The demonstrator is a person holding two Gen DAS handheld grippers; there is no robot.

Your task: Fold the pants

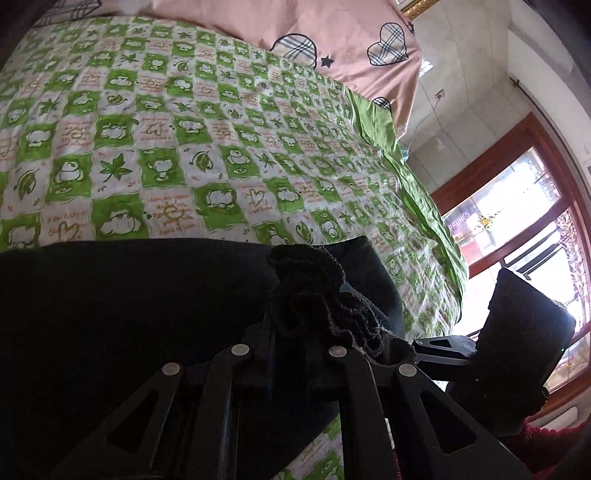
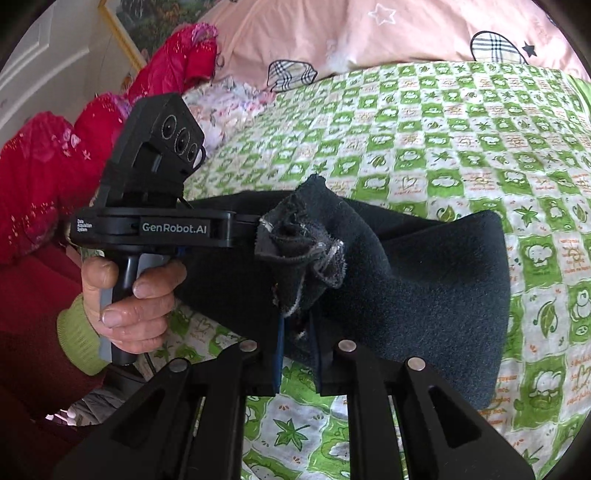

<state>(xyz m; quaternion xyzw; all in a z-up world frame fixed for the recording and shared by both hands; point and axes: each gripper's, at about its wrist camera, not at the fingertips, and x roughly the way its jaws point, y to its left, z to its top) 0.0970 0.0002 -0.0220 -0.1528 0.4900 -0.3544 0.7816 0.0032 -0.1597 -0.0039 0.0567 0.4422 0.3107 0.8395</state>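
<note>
- Green-and-white checked bedding (image 2: 424,155) printed with leaves and cartoon animals covers the bed, and the dark pants (image 2: 424,280) lie on it at the near edge.
- Seen from the right wrist, the pants are black and fleecy, doubled over into a thick band that runs across the cover, with one broad end flaring out to the right.
- Bunched fabric with a pale, frayed edge stands up from the band just ahead of the right gripper (image 2: 297,332), whose fingers are drawn nearly together on that cloth.
- Left of it, the left gripper (image 2: 258,229) points sideways into the same crumpled bunch; a hand (image 2: 129,299) with a lime-green cuff wraps its grip from below, fingers curled around the handle.
- From the left wrist, the pants (image 1: 129,295) fill the lower frame as a flat dark sheet, and the left gripper (image 1: 295,332) is closed tight on a rumpled wad of the cloth.
- Beside it on the right, the other tool's black body sticks up against a bright window (image 1: 517,221) with a reddish wooden frame.
- Farther back, a pink quilt (image 2: 332,33) with plaid heart patches is heaped at the head of the bed, and red clothing (image 2: 55,166) lies off to the left.
</note>
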